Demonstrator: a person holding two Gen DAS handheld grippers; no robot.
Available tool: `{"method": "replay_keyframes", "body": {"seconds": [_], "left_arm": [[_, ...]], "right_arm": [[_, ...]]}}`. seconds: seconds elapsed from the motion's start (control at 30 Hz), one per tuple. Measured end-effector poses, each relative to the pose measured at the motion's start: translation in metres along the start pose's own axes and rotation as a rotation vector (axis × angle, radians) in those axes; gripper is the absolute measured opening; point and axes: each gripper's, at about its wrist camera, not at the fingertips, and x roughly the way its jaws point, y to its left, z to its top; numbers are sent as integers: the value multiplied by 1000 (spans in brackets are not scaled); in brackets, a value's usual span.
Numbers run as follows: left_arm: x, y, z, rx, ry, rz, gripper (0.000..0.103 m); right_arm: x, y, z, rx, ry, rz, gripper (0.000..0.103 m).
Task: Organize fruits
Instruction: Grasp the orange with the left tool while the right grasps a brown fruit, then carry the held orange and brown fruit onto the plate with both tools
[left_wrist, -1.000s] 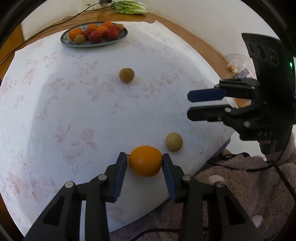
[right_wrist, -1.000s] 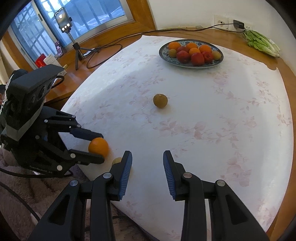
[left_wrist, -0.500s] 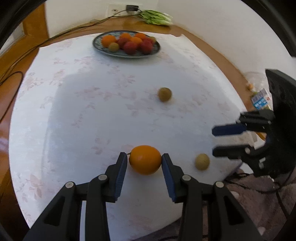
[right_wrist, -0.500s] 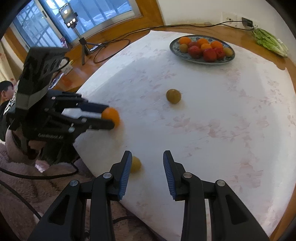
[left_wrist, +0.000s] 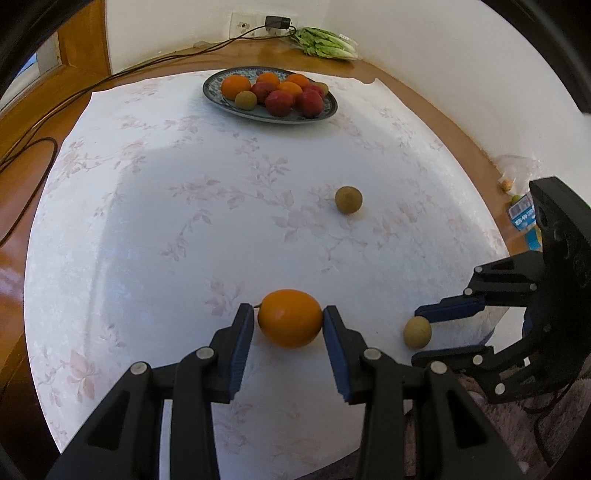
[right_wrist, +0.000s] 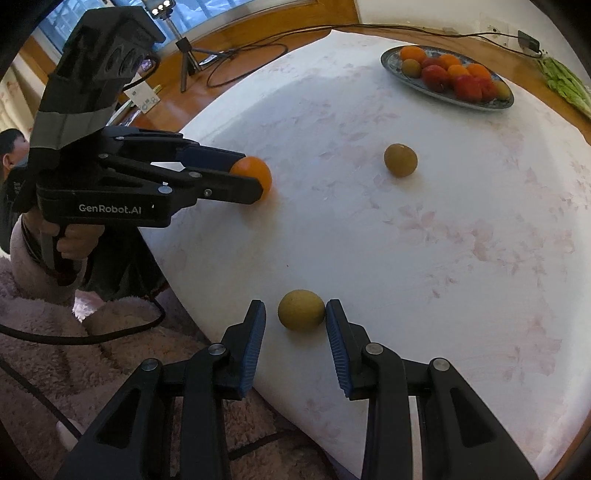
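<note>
My left gripper (left_wrist: 288, 325) is shut on an orange (left_wrist: 290, 318) and holds it just above the white floral tablecloth (left_wrist: 184, 221); it also shows in the right wrist view (right_wrist: 255, 177). My right gripper (right_wrist: 295, 317) is open around a small brown-green fruit (right_wrist: 301, 309) near the table's front edge, its right pad touching the fruit. That fruit also shows in the left wrist view (left_wrist: 417, 332). A second brown fruit (left_wrist: 348, 199) lies mid-table. A blue patterned plate (left_wrist: 221, 105) at the far side holds several oranges, red fruits and brown fruits.
Lettuce (left_wrist: 325, 42) lies on the wooden table edge behind the plate, by a wall socket and cables (left_wrist: 273, 24). A small tripod (right_wrist: 184, 62) stands on the wooden floor. A pink fluffy rug (right_wrist: 74, 332) lies below the table's front edge.
My left gripper has carried the orange up and toward the table's middle. My right gripper has moved down and in, so its open jaws now straddle the small brown fruit at the front edge.
</note>
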Motion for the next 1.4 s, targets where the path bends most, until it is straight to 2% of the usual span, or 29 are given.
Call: {"method": "replay_keyframes", "body": {"seconds": [0.03,0.1,1.03,1.4], "left_arm": [[0,1,-1,-1,-1,-2,40],[0,1,-1,-2,-2,-4,40],[2,5,7,-24,5,9,40],[3,4,25,-26,-6,1,40]], "right_arm": [[0,1,0,-3,-2,-7,29],[-2,-1,0,-2,-1,-7,28],[-20,-30,13,77,-85,-40,28],[-30,-51,21,143,-137,-69,28]]}}
